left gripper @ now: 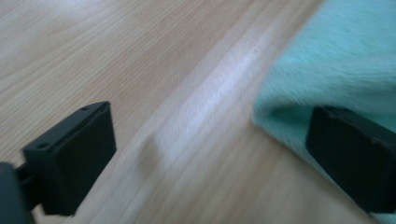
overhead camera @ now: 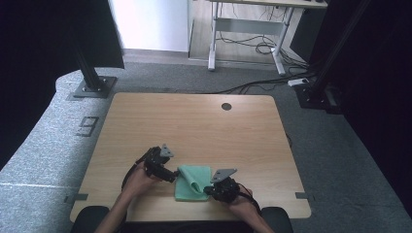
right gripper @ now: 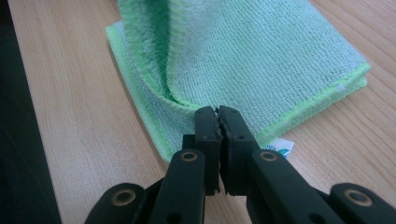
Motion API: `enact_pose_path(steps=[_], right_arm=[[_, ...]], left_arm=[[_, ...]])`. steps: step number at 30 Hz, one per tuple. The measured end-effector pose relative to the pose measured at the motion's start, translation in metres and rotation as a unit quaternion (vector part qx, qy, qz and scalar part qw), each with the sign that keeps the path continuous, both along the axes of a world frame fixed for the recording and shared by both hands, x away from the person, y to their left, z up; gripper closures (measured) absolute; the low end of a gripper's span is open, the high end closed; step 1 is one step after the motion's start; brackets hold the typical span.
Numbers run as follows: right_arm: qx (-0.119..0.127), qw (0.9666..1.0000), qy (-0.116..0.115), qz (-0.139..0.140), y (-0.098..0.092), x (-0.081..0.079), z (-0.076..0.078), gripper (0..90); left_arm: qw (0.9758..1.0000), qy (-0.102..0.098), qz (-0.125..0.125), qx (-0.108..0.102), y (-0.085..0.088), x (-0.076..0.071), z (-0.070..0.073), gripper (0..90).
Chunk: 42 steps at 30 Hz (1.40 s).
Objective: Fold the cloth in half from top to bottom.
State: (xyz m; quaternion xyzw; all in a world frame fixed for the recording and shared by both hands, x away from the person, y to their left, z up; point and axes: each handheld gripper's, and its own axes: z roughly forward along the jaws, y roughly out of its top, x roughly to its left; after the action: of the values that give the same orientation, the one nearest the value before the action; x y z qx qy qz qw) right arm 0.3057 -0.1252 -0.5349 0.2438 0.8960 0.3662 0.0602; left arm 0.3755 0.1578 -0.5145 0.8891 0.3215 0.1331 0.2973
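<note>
green cloth (right gripper: 261, 56) pinched at a fold by right tongs (right gripper: 218, 112); left tongs (left gripper: 210, 154) spread wide beside it.

Desk: light wood-grain rectangular desk (overhead camera: 194, 126) with rounded corners and a small dark round cable hole (overhead camera: 226, 106) near its far edge.
Floor: grey speckled carpet (overhead camera: 335, 155), with a dark figure "9" marking (overhead camera: 87, 125) left of the desk.
Posts: two black metal posts on square base plates (overhead camera: 94, 87), one at each far side of the desk.
Far furniture: white-framed second table (overhead camera: 248, 29), black cables (overhead camera: 252, 46) lying beneath it.
Wall: white panel (overhead camera: 150, 24) at the far left, brightly lit.
Sides: dark black curtains (overhead camera: 379, 73) at either side.
</note>
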Motion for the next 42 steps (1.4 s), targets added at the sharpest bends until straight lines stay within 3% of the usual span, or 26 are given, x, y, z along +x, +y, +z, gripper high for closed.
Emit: enact_pose_path(steps=[3,5,9,12,15,19,24,30,36,39,42], right_arm=[[0.004,1.0,0.004,-0.001,-0.001,0.001,0.0,85.6],[0.006,1.0,0.007,-0.002,-0.001,0.001,0.0,85.4],[0.012,0.9999,0.009,-0.006,-0.002,0.001,-0.001,85.1],[0.015,0.9998,0.01,-0.008,-0.003,-0.001,0.0,84.6],[0.021,0.9996,0.016,-0.005,-0.005,-0.002,0.001,82.2],[0.043,0.9989,0.019,0.0,-0.01,-0.002,0.009,74.1],[0.063,0.9978,0.022,0.0,-0.014,0.0,0.023,55.1],[0.048,0.9979,0.011,-0.042,-0.011,0.012,0.017,44.9],[0.016,0.9982,0.001,-0.057,-0.006,0.011,0.004,38.3],[0.017,0.9976,0.004,-0.067,-0.005,0.008,0.002,32.7],[0.002,0.9974,0.0,-0.071,-0.005,0.005,-0.002,27.9]], left_arm=[[0.9989,-0.011,0.031,-0.034,0.012,0.007,0.008,2.8],[0.9975,-0.015,0.042,-0.055,0.011,0.013,0.012,4.0],[0.9976,-0.015,0.027,-0.061,-0.01,0.022,0.012,4.4],[0.9989,-0.004,0.004,-0.047,-0.023,0.021,0.007,4.3],[0.9997,-0.002,-0.01,-0.021,-0.025,0.013,-0.001,4.0],[0.9995,0.006,-0.013,-0.03,-0.017,0.002,-0.004,4.2],[0.9993,0.002,-0.027,-0.027,-0.02,-0.011,-0.002,4.4],[0.9988,-0.001,-0.047,-0.015,-0.024,-0.033,-0.004,4.2],[0.9988,0.002,-0.047,-0.014,-0.016,-0.054,-0.009,4.3],[0.999,-0.006,-0.041,0.018,-0.017,-0.059,-0.018,4.3],[0.9993,-0.002,-0.035,0.013,-0.016,-0.057,-0.02,3.6]])
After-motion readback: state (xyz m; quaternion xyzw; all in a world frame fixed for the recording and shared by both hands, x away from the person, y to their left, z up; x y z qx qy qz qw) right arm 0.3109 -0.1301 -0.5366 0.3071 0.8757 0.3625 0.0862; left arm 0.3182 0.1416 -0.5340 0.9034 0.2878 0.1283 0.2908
